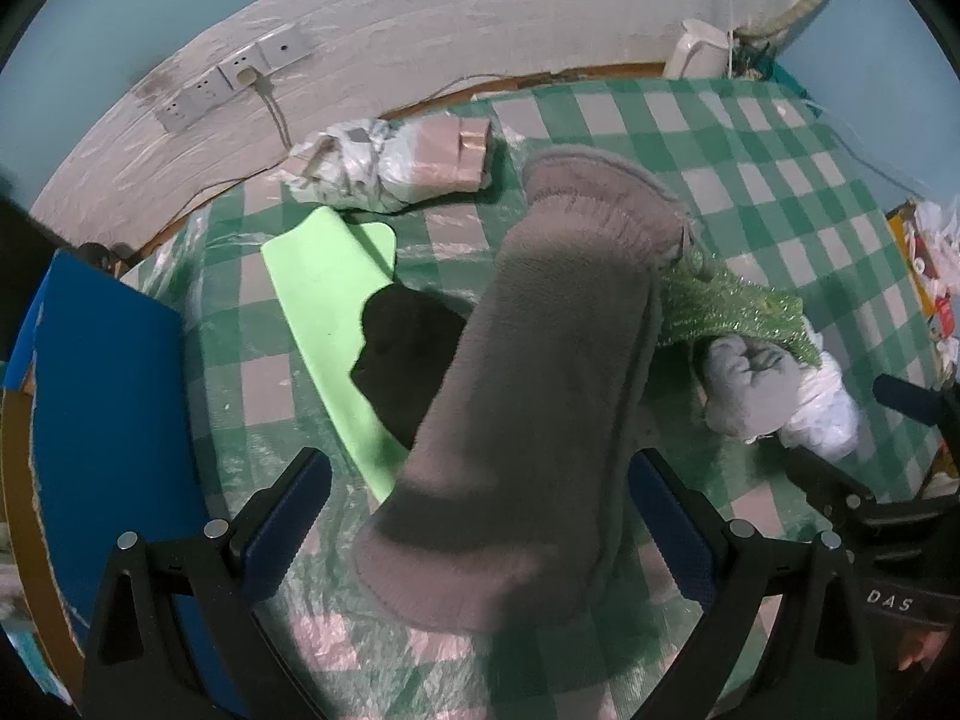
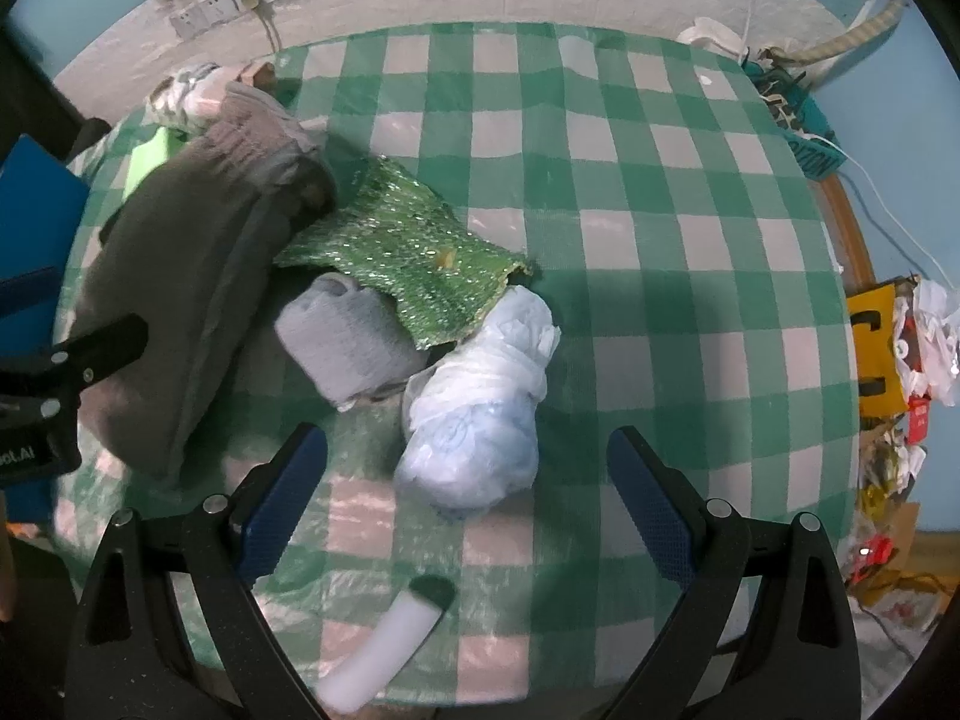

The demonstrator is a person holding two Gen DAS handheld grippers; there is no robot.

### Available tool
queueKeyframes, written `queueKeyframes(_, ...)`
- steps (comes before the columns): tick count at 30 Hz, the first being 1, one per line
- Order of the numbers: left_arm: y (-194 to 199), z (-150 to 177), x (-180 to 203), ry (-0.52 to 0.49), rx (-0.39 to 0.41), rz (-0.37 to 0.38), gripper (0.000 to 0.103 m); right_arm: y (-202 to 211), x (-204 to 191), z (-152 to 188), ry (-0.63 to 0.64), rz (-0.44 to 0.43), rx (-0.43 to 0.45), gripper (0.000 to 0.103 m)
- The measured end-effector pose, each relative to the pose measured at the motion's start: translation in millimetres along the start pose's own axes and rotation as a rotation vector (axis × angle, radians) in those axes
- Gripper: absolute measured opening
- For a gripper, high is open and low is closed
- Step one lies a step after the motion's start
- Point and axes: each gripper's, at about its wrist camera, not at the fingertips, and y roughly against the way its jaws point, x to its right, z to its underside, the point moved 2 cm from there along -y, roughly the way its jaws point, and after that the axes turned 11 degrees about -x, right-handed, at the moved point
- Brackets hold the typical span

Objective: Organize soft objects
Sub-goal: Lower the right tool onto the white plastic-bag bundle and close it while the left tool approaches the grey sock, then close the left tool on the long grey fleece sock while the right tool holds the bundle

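Observation:
A long grey fuzzy sock (image 1: 540,372) lies on the checked tablecloth, its lower end between the fingers of my open left gripper (image 1: 480,516); it also shows at the left of the right wrist view (image 2: 192,276). A light green cloth (image 1: 330,300) lies flat left of it. A glittery green cloth (image 2: 414,258) partly covers a rolled grey sock (image 2: 348,342). A white-blue plastic bundle (image 2: 480,402) lies just ahead of my open, empty right gripper (image 2: 468,510).
A wrapped package (image 1: 396,162) lies at the far edge near the wall sockets (image 1: 234,78). A blue board (image 1: 108,420) stands at the left. A white tube (image 2: 384,648) lies at the near edge. Clutter (image 2: 900,348) sits right of the table.

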Motion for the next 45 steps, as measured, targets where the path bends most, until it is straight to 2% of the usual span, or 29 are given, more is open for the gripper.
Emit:
queueKeyframes(9,-23.2,-1.6,19.4,-0.052,-0.051,-0.051,0.1,-15.5,4.5,-10.4,0.009,0.012,-0.014,0.084)
queueKeyframes(13,-33.4,0.8,22.3,-0.064,-0.074,-0.066,0.1,-20.5,1.8,-10.7,0.029,-0.002,-0.026,0.071)
queueKeyframes(16,-36.6,1.9,23.7,-0.066,-0.081,-0.063,0.1,-23.5,0.5,-11.7,0.039,-0.014,-0.038,0.048)
queueKeyframes(19,-35.9,1.3,24.2,-0.069,-0.075,-0.059,0.099,-24.8,2.9,-9.5,0.034,-0.035,-0.035,0.045)
queueKeyframes(21,-34.5,2.5,24.8,-0.075,-0.067,-0.058,0.089,-23.1,4.3,-10.3,0.032,-0.038,-0.031,0.044)
queueKeyframes(25,-30.5,5.3,25.1,-0.081,-0.054,-0.045,0.076,-15.1,12.1,-13.6,0.036,-0.03,-0.018,0.044)
queueKeyframes(28,-24.0,9.6,26.4,-0.084,-0.042,-0.032,0.061,-8.2,6.9,-8.7,0.038,-0.028,-0.008,0.044)
queueKeyframes(29,-21.7,11.4,26.7,-0.084,-0.039,-0.022,0.051,-5.0,7.6,-7.9,0.037,-0.029,-0.007,0.044)
queueKeyframes(30,-20.8,11.0,25.8,-0.085,-0.036,-0.018,0.034,-2.2,8.7,-6.3,0.035,-0.03,-0.005,0.044)
queueKeyframes(31,-18.5,12.7,25.8,-0.083,-0.031,-0.033,0.034,0.7,9.3,-4.6,0.032,-0.031,-0.003,0.044)
queueKeyframes(35,-8.9,17.0,23.9,-0.071,-0.022,0.013,0.03,12.3,10.7,1.1,0.018,-0.041,0.018,0.044)
queueKeyframes(42,2.5,26.6,29.1,-0.096,-0.003,0.015,0.025,26.3,7.3,13.2,0.026,-0.056,0.065,0.043)
queueKeyframes(45,8.7,31.2,28.6,-0.088,0.008,0.018,0.024,35.4,2.3,8.4,0.036,-0.057,0.079,0.043)
